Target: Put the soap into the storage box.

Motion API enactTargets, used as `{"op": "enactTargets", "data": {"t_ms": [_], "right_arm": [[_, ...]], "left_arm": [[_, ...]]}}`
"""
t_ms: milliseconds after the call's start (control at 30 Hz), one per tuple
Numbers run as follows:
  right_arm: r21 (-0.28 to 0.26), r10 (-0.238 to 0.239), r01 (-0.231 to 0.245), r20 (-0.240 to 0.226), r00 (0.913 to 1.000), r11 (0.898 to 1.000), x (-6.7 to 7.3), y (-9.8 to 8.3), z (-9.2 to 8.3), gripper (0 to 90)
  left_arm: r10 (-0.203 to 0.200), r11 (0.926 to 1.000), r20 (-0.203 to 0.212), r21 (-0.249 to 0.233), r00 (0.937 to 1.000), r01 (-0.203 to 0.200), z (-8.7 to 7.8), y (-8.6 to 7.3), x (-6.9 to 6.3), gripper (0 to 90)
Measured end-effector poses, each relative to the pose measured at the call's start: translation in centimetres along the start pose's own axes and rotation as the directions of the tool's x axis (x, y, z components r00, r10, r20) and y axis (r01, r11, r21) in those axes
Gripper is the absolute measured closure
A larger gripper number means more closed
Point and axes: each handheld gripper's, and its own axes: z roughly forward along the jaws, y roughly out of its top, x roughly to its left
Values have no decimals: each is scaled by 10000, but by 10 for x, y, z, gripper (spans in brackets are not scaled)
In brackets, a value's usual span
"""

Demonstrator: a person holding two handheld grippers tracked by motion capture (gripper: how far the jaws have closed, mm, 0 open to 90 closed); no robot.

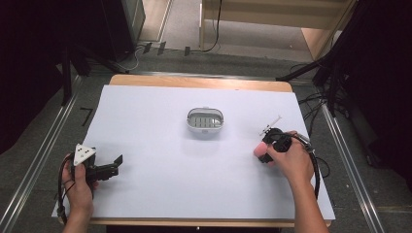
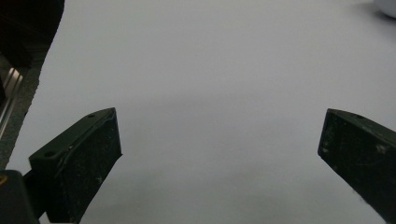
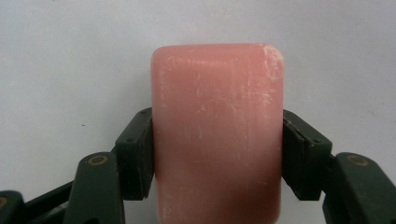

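While clamped: one pink soap [image 3: 217, 135], one white dish [image 1: 205, 120]

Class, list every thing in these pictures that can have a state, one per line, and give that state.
Pink soap bar: gripped on both sides, lying on the white sheet.
Right gripper: shut on the soap bar.
Left gripper: open, nothing between its fingers.
Soap dish: upright at the sheet's middle, holding no soap.

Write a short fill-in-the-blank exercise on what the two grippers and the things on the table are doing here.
1. The right gripper is shut on a bar of soap whose colour is ____.
2. The left gripper has its jaws ____, with nothing between them.
3. The white soap dish lies on the sheet between the two grippers, held by ____ of them.

Missing words: pink; open; neither
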Motion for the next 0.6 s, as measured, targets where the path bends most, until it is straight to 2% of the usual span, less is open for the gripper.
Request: {"op": "enactTargets", "data": {"t_ms": [300,600], "right_arm": [[-164,-314,313,-58,9995,9994,2,4,-3,388],[-240,-890,884,-260,9957,9958,7,16,-8,389]], "left_arm": [[-1,10000,3,2,10000,1,0,0,0,0],[-10,10000,25,-14,10000,10,0,0,0,0]]}}
